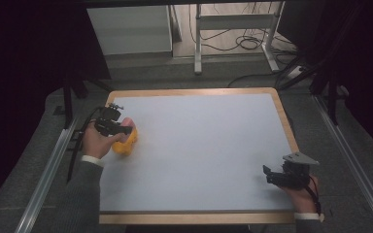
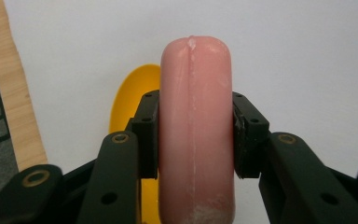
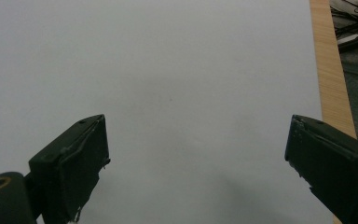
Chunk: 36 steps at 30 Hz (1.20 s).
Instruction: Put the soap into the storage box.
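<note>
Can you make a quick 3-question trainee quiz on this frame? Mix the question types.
1. True or false: the left gripper has its jaws closed on the pink sausage-shaped piece.
2. What colour is the object lying under that piece? A) green B) yellow C) blue
3. Fill in: the right gripper has its jaws ____ above the white table top.

Key: 1 true; 2 B; 3 open, holding nothing.
</note>
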Each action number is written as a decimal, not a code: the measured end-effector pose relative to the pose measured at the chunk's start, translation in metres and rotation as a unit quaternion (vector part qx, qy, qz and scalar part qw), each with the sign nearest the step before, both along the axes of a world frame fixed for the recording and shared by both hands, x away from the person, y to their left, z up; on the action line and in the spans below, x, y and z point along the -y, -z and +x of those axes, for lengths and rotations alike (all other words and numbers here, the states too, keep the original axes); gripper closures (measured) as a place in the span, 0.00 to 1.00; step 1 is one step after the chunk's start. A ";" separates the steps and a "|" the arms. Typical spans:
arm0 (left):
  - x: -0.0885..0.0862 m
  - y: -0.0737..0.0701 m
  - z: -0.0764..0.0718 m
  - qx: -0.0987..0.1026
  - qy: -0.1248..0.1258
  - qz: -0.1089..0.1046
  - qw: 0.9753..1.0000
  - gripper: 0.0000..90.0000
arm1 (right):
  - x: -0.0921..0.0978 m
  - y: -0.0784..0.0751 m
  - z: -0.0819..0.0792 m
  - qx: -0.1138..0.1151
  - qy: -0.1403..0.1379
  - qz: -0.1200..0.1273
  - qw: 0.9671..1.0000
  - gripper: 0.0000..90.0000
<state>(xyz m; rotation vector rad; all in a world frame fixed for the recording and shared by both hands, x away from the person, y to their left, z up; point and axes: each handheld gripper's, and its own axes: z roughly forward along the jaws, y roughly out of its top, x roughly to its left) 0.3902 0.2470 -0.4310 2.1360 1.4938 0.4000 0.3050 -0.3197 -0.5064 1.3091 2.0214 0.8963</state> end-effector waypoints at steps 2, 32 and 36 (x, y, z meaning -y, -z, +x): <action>-0.002 0.004 0.002 -0.007 -0.004 -0.002 1.000 0.67 | -0.001 0.000 0.000 -0.001 0.000 0.000 1.000 0.06; -0.006 0.043 0.008 -0.031 -0.019 0.009 0.999 0.58 | -0.001 0.000 -0.001 0.004 0.002 -0.010 1.000 0.06; -0.008 0.028 -0.001 0.003 -0.015 -0.005 1.000 0.39 | 0.000 0.000 -0.001 0.005 0.003 -0.009 1.000 0.07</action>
